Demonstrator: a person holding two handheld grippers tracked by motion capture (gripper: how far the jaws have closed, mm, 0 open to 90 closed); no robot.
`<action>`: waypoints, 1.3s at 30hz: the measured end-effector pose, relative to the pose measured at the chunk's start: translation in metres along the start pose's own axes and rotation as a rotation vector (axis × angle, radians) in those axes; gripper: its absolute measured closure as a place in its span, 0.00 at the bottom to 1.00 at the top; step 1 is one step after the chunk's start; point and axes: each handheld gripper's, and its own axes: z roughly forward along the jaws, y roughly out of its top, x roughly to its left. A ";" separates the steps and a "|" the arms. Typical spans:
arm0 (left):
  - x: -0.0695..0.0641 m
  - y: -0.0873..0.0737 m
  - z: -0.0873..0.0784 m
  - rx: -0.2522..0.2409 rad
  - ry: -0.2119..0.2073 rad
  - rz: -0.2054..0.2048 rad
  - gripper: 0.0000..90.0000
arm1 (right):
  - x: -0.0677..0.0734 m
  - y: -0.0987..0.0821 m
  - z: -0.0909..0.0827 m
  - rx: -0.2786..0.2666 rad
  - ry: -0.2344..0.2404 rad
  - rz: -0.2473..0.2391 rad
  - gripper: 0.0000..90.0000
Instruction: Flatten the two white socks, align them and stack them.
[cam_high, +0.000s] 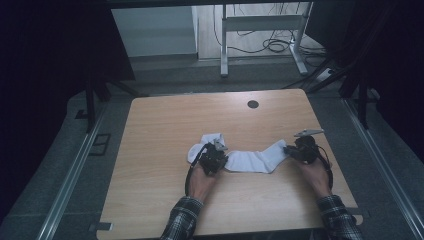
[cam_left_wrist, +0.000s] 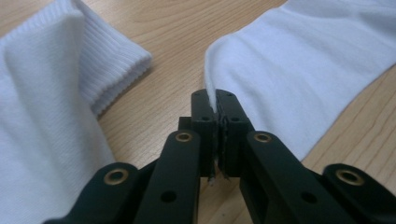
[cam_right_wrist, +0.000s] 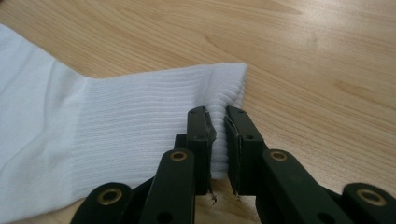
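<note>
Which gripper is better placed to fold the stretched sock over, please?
Probably the right gripper: it pinches the flat white sock's ribbed cuff over bare wooden table; the left gripper sits beside another white sock.

no readable text, labels or signs

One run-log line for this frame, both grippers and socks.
left gripper: shut on flat sock toe edge | right gripper: shut on its ribbed cuff | second sock: lying beside, untouched | table
</note>
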 end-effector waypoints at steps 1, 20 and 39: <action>0.000 0.000 -0.002 -0.004 -0.002 -0.001 0.97 | 0.002 0.000 -0.002 -0.005 -0.002 -0.006 0.89; 0.010 -0.021 -0.071 -0.034 0.014 0.027 0.97 | 0.054 0.003 -0.052 -0.091 0.121 -0.101 0.89; 0.017 -0.094 -0.107 0.058 0.012 -0.014 0.96 | 0.114 -0.034 -0.040 -0.064 0.242 -0.150 0.88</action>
